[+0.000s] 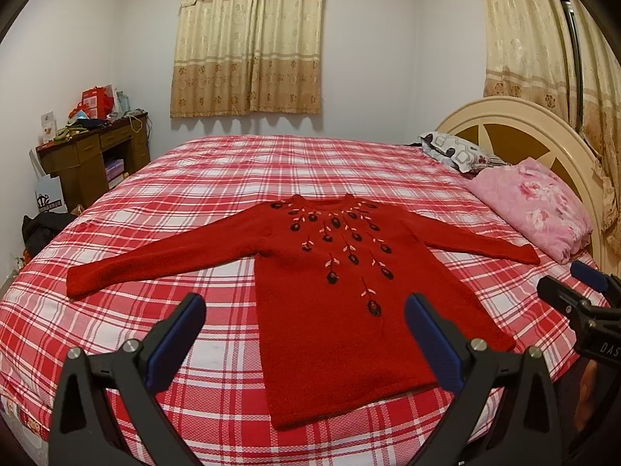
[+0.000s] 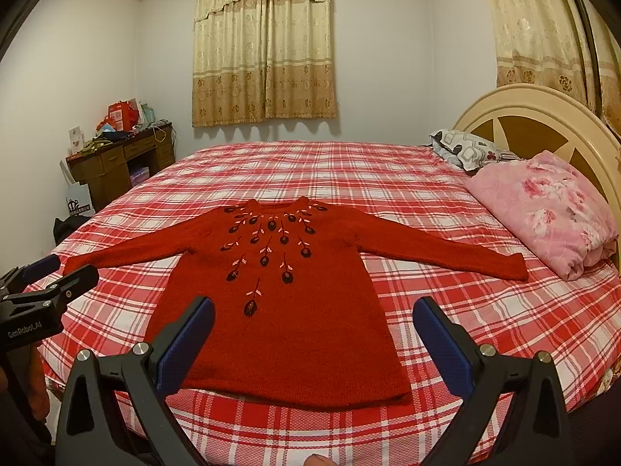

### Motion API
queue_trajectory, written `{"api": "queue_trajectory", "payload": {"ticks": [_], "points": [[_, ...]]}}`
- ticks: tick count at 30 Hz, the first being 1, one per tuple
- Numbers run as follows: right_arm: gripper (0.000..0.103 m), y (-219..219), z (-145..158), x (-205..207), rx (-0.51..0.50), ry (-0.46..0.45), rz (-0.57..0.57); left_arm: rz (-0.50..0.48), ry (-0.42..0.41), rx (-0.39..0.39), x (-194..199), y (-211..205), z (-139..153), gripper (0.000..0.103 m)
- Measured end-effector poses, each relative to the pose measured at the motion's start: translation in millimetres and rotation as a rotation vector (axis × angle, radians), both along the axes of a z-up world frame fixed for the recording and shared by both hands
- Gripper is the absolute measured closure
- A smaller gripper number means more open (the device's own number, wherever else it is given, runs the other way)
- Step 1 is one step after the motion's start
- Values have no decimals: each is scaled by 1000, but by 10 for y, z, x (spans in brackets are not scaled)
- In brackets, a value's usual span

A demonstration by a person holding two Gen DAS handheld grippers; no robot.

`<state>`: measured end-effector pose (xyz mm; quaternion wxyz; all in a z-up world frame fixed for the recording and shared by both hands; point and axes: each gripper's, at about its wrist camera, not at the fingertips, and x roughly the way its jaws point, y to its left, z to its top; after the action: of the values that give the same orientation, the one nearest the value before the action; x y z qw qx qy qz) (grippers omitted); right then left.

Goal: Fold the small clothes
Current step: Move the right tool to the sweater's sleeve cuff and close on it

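Observation:
A small red knit sweater (image 1: 333,310) (image 2: 283,310) with dark flowers stitched down its front lies flat and face up on the bed, both sleeves spread out sideways, hem nearest me. My left gripper (image 1: 304,310) hovers open above the hem's left part, holding nothing. My right gripper (image 2: 313,314) hangs open over the hem's right part, also holding nothing. Each gripper shows at the edge of the other's view: the right gripper (image 1: 570,283) at the right, the left gripper (image 2: 58,268) at the left. Neither touches the sweater.
The bed (image 1: 163,209) has a red and white plaid sheet. A pink floral quilt (image 1: 539,206) and a grey patterned pillow (image 1: 458,151) sit by the cream headboard (image 1: 516,116) at the right. A cluttered brown desk (image 1: 89,155) stands at the far left.

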<state>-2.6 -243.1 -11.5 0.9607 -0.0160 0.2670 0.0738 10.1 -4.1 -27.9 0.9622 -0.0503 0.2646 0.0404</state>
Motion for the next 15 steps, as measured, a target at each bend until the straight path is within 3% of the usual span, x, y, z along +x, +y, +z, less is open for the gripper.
{"api": "queue_trajectory", "payload": {"ticks": [9, 15], "points": [[1, -155, -305, 303, 53, 68, 20, 6, 36, 27, 219, 99, -190, 0], [1, -409, -601, 692, 38, 133, -47, 14, 109, 60, 590, 189, -445, 0]]}}
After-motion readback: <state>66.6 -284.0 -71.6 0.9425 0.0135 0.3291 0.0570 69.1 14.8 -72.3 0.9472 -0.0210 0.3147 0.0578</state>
